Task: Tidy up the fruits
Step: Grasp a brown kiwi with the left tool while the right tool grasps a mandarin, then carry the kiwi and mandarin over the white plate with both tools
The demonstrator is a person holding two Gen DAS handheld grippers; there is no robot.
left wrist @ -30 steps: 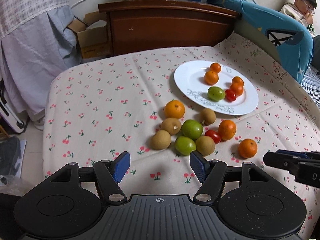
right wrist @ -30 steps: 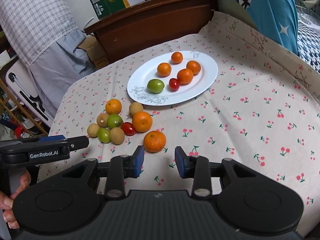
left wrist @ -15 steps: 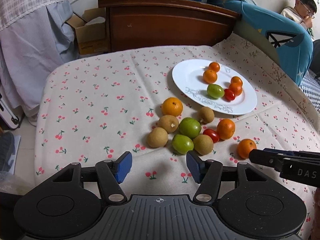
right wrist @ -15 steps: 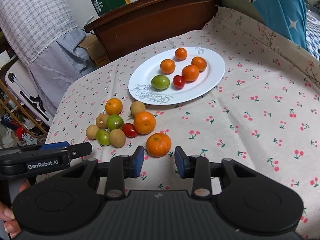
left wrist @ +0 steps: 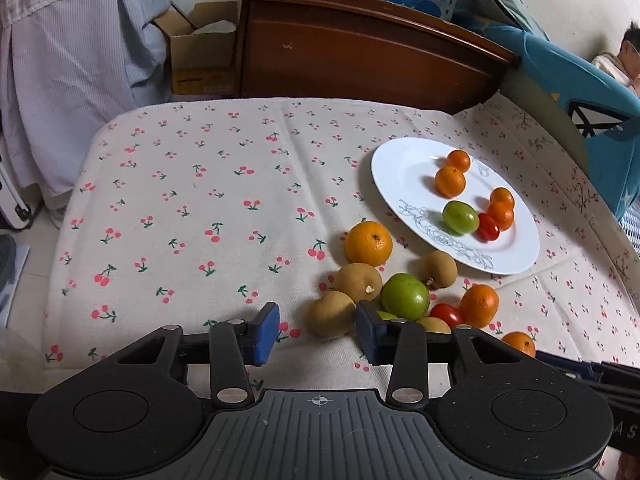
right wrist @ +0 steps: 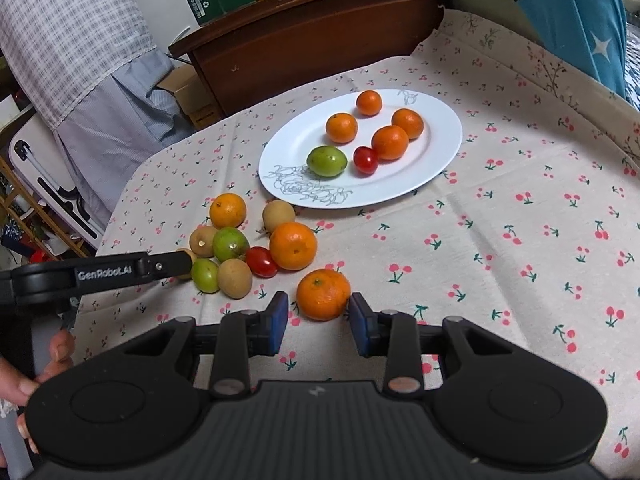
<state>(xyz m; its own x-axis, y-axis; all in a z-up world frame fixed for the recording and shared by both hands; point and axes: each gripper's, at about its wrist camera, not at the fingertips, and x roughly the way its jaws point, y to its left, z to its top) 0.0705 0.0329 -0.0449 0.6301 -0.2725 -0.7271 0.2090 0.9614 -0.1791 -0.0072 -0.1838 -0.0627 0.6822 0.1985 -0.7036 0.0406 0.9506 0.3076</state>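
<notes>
right gripper (right wrist: 318, 322): wide apart, nothing clamped, blue pads flanking the nearest mandarin (right wrist: 323, 294), right pad about touching the peel

left gripper (left wrist: 316, 334): also spread, nothing held, lined up on the closest brown fruit (left wrist: 331, 314) at the near edge of the pile

step in hand: looks like a double approach, one fruit per gripper, no squeeze yet

next move: probably ease forward a touch so each fruit sits fully between the pads, then close gently and lift toward the plate; round stuff, so likely to roll off if nudged first

loose pile (right wrist: 240, 246): just past the grippers on the cherry tablecloth (right wrist: 500, 220) — brown ones, green ones, a cherry tomato, two more mandarins, all bunched and mostly touching

white plate (right wrist: 440, 160): further back, just beyond the pile, already carrying four small mandarins, one green fruit, one cherry tomato

progress guess: less than half sorted

far back: wooden headboard (right wrist: 320, 28) with cardboard boxes on top
</notes>
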